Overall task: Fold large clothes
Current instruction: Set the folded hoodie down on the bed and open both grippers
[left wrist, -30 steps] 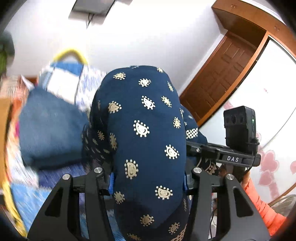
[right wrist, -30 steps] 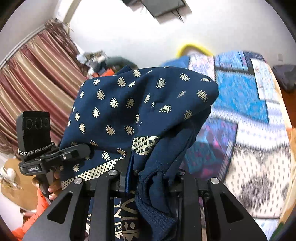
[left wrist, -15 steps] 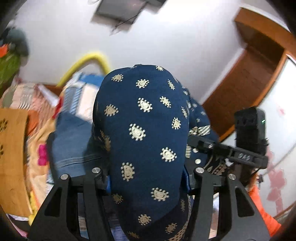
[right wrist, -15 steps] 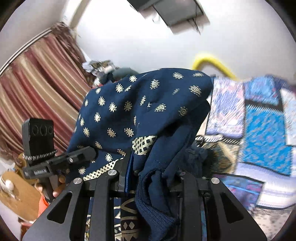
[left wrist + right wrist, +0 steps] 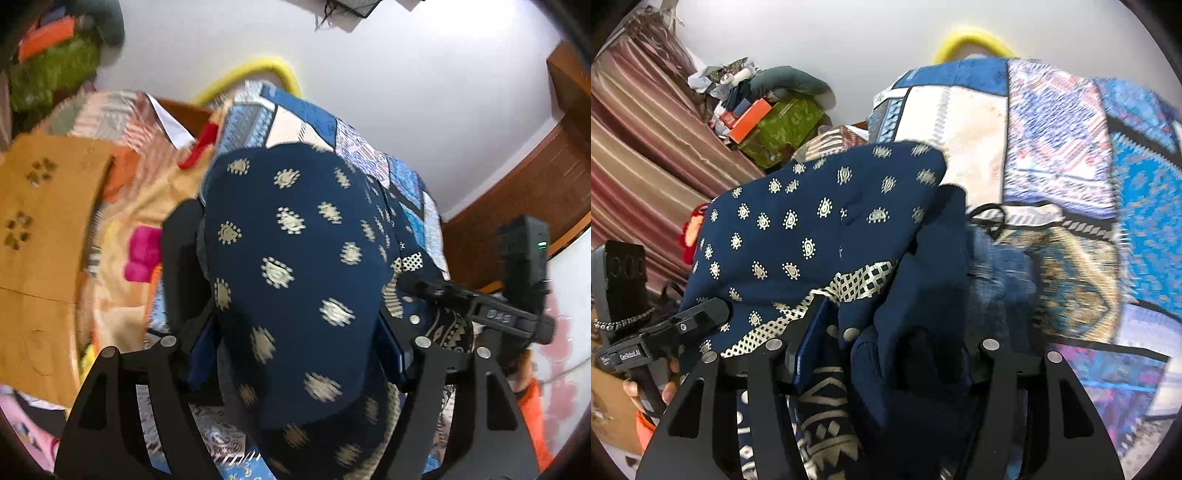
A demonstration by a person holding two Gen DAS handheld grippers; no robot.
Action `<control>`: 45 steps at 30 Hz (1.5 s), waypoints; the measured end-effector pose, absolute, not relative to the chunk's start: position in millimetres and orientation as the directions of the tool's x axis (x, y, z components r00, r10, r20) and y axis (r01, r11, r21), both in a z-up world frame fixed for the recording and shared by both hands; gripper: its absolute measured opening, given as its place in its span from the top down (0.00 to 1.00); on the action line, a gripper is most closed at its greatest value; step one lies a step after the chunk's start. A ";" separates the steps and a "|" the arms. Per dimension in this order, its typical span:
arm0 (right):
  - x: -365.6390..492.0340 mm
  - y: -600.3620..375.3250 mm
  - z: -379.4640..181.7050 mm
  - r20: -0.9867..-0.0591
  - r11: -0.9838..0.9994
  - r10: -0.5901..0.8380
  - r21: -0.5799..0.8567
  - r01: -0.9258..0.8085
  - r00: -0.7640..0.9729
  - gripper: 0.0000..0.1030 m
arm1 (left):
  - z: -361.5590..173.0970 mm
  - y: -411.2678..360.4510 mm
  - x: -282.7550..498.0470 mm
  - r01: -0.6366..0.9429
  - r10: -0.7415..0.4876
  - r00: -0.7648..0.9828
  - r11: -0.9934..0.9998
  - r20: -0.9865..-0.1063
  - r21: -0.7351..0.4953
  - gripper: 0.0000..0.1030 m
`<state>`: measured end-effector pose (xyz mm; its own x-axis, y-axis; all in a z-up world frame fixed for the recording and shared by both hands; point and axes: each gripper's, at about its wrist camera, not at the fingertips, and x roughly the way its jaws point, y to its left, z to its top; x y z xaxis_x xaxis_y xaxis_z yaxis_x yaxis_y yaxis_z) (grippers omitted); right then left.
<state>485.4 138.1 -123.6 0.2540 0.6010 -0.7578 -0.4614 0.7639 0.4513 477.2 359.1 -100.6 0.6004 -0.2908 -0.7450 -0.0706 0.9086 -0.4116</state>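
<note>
I see a navy cloth garment (image 5: 295, 266) dotted with cream teardrop motifs, above a patchwork bedspread (image 5: 1071, 147) of blue, white and pink, beside maroon-striped curtains (image 5: 639, 140).

Patchwork-quilted bed (image 5: 1060, 122) under navy garment (image 5: 820, 221)

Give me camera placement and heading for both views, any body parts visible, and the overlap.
Left wrist: on the left gripper, angled down over the navy dress toward the quilt; jaws opening, dress between; right gripper and an orange sleeve at right.
Right wrist: on the right gripper, down over the dress toward the quilt; jaws opening, dress between; left gripper and a hand at left.
Shared: dress, quilt, yellow hoop.
</note>
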 end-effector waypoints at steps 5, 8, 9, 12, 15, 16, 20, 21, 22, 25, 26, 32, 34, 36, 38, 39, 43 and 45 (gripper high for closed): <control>466.4 126.4 -90.7 -0.760 0.801 0.528 0.297 -0.520 0.379 0.43 | -79.3 339.4 437.6 -0.033 -0.250 0.645 0.935 -0.722 -0.353 0.15; 456.2 122.3 -98.6 -0.777 0.807 0.493 0.239 -0.541 0.392 0.30 | -80.4 332.3 414.6 -0.041 -0.211 0.647 0.950 -0.733 -0.310 0.14; 450.5 119.9 -104.1 -0.786 0.807 0.483 0.228 -0.545 0.386 0.30 | -81.4 330.6 407.6 -0.053 -0.187 0.646 0.956 -0.740 -0.288 0.14; 438.5 113.9 -120.3 -0.817 0.805 0.451 0.198 -0.559 0.360 0.30 | -88.3 329.6 389.0 -0.106 -0.088 0.630 0.974 -0.771 -0.198 0.14; 423.2 97.3 -119.7 -0.817 0.823 0.435 0.191 -0.534 0.378 0.30 | -86.2 330.0 369.4 -0.125 -0.062 0.630 0.976 -0.774 -0.180 0.14; 416.3 90.7 -113.3 -0.809 0.825 0.440 0.193 -0.531 0.389 0.30 | -80.8 328.0 360.7 -0.131 -0.046 0.633 0.977 -0.773 -0.166 0.14; 382.4 68.8 -79.6 -0.756 0.815 0.488 0.215 -0.538 0.436 0.30 | -46.8 312.4 328.4 -0.116 -0.022 0.686 0.983 -0.727 -0.140 0.14; 371.0 63.5 -65.7 -0.734 0.808 0.503 0.211 -0.549 0.457 0.30 | -40.4 308.3 321.7 -0.113 -0.016 0.699 0.985 -0.715 -0.132 0.14; 360.1 59.1 -53.0 -0.710 0.803 0.517 0.208 -0.558 0.479 0.30 | -28.3 301.7 312.3 -0.109 -0.007 0.721 0.987 -0.693 -0.122 0.14; 323.6 42.6 -7.3 -0.609 0.785 0.570 0.204 -0.585 0.552 0.30 | 11.6 276.0 277.1 -0.079 -0.002 0.792 0.991 -0.611 -0.106 0.14; 311.4 40.0 3.3 -0.581 0.778 0.586 0.207 -0.593 0.565 0.30 | 22.5 268.4 266.5 -0.069 -0.004 0.811 0.992 -0.585 -0.103 0.14; 233.9 12.3 70.4 -0.358 0.726 0.681 0.215 -0.653 0.639 0.30 | 87.1 214.4 185.4 0.009 -0.025 0.930 0.999 -0.368 -0.044 0.14; 209.4 6.6 83.7 -0.288 0.717 0.695 0.196 -0.669 0.659 0.30 | 100.8 196.6 156.6 0.015 -0.018 0.958 1.000 -0.287 -0.013 0.14; 182.7 0.1 93.7 -0.220 0.708 0.705 0.178 -0.683 0.674 0.30 | 109.3 179.5 132.4 -0.010 0.013 0.976 1.000 -0.217 0.016 0.14; 157.7 -4.6 99.0 -0.164 0.706 0.708 0.158 -0.690 0.687 0.30 | 111.7 166.2 111.6 -0.035 0.040 0.987 0.999 -0.155 0.040 0.14; 149.4 -5.5 99.0 -0.147 0.707 0.708 0.148 -0.692 0.691 0.30 | 111.9 158.6 100.3 -0.044 0.050 0.991 0.998 -0.125 0.051 0.14; 116.6 -9.8 94.6 -0.088 0.726 0.688 0.103 -0.680 0.721 0.30 | 105.7 142.5 67.4 -0.072 0.074 0.996 0.996 -0.050 0.055 0.14; 105.4 -10.7 91.1 -0.083 0.747 0.665 0.085 -0.659 0.742 0.30 | 101.2 139.4 58.5 -0.089 0.090 0.995 0.995 -0.033 0.041 0.09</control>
<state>105.4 -10.7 91.1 0.7425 0.6648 -0.0825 -0.6594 0.7470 0.0849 58.5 139.4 101.2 0.9954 0.0903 -0.0329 -0.0890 0.9952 0.0406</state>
